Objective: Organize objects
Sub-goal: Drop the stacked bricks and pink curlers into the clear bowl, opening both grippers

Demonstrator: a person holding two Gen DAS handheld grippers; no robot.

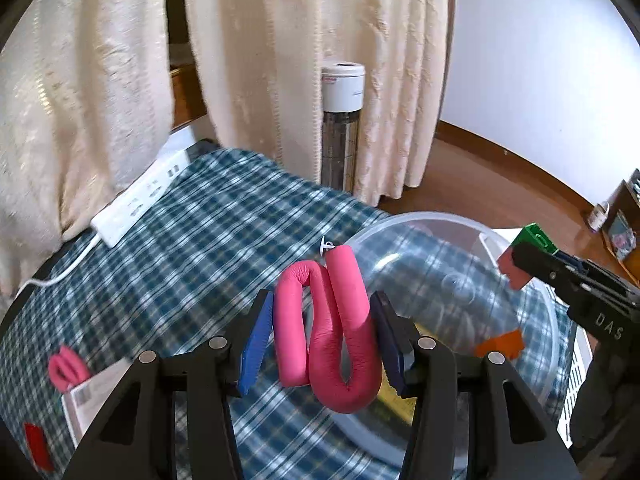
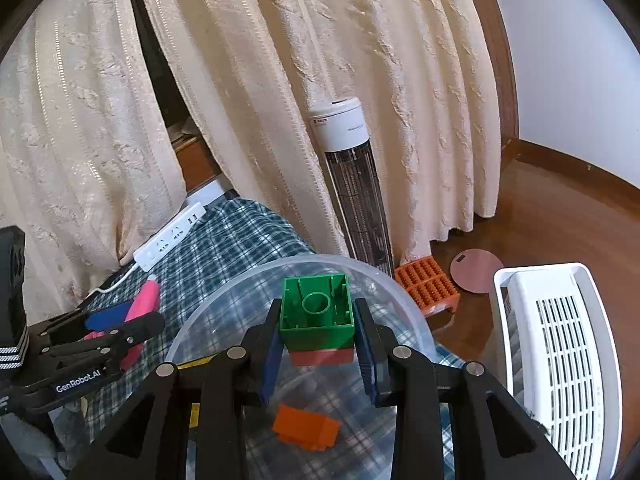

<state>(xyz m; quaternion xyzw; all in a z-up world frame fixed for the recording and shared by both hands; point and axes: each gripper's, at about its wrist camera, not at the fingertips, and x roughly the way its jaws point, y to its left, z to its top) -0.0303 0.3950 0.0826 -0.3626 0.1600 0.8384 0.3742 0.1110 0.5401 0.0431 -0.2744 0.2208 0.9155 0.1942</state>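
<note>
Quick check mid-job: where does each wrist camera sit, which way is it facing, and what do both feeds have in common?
Left wrist: rides the left claw, looking down over the plaid tablecloth toward the curtains; its own fingers grip a pink foam curler; the right claw shows.
Right wrist: rides the right claw above the clear bowl, gripping stacked green and red blocks; the left claw shows.
Shared: bowl, orange block, power strip, tower heater.

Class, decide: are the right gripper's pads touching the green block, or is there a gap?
Touching. In the right wrist view, both blue pads press flat against the sides of the green block, held above the clear bowl.
</note>
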